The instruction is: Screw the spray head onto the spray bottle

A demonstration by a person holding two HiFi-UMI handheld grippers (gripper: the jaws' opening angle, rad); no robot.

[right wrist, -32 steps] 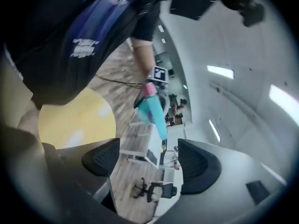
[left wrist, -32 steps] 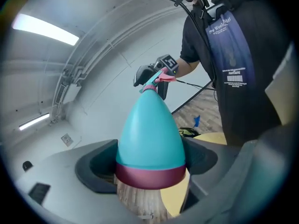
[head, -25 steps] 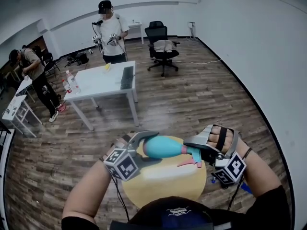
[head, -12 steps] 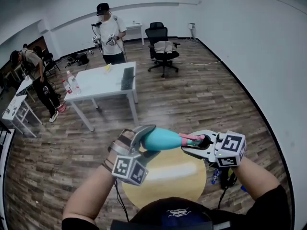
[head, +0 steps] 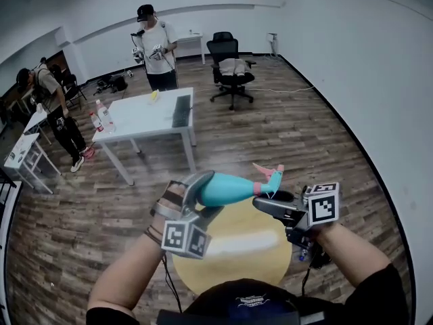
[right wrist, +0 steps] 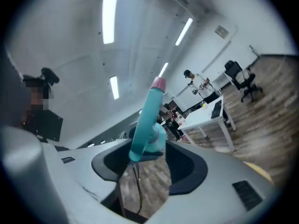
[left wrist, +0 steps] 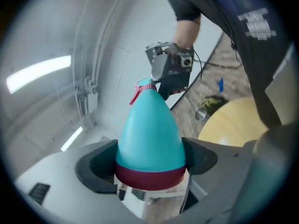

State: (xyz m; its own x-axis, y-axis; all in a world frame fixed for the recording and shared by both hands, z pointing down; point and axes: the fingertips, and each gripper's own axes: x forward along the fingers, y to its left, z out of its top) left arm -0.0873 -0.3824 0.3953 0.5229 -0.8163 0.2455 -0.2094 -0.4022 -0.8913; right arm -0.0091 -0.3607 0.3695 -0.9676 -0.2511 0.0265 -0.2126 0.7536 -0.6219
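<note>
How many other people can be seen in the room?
2: one person stands behind the white table, a second person stands at the far left. More may be out of view.

We stand in a large room with plain white walls (head: 352, 59) and a brown wood-plank floor (head: 284, 141). A white rectangular table (head: 135, 117) sits mid-floor, with a black wheeled office chair (head: 229, 70) beyond its far right corner. Below us lies a round yellow tabletop (head: 203, 269), and long ceiling light strips (right wrist: 108, 13) glow overhead.
</note>
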